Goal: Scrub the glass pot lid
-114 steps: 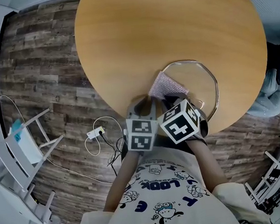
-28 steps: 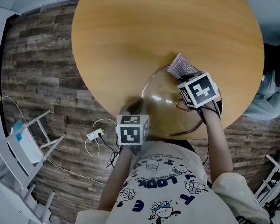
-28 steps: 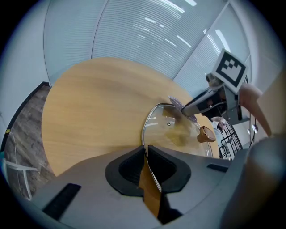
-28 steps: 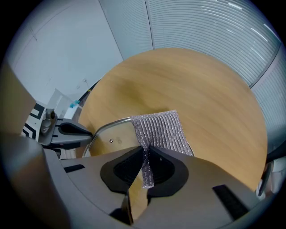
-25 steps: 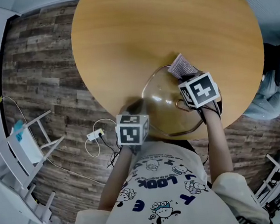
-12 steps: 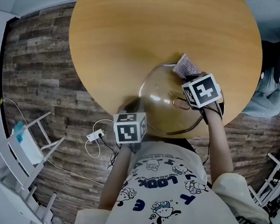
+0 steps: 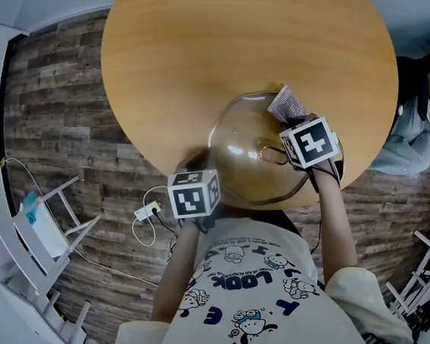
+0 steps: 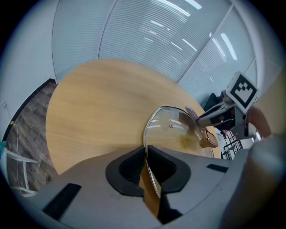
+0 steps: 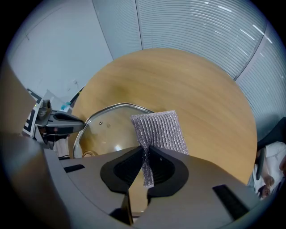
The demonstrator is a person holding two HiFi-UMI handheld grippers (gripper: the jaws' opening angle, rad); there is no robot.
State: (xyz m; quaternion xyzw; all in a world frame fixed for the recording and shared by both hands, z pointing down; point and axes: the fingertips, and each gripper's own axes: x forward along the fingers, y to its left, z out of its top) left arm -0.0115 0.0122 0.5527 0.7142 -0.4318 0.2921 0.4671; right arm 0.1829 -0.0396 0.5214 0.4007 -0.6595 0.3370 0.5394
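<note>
The left hand-held gripper (image 8: 145,155) clamps the rim of the round glass pot lid (image 7: 243,153), now tilted up off the wooden counter (image 7: 224,44) ahead of it. The right hand-held gripper (image 9: 146,157), pinching a silvery mesh scrub cloth (image 9: 158,129), has shifted to the lid's far edge, so scrubbing looks under way.

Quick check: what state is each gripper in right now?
Left gripper: shut on the rim of the round glass pot lid.
Right gripper: shut on the grey mesh scrubbing cloth.

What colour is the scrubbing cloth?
The scrubbing cloth is silvery grey with ribbed mesh; clearest in the right gripper view.
</note>
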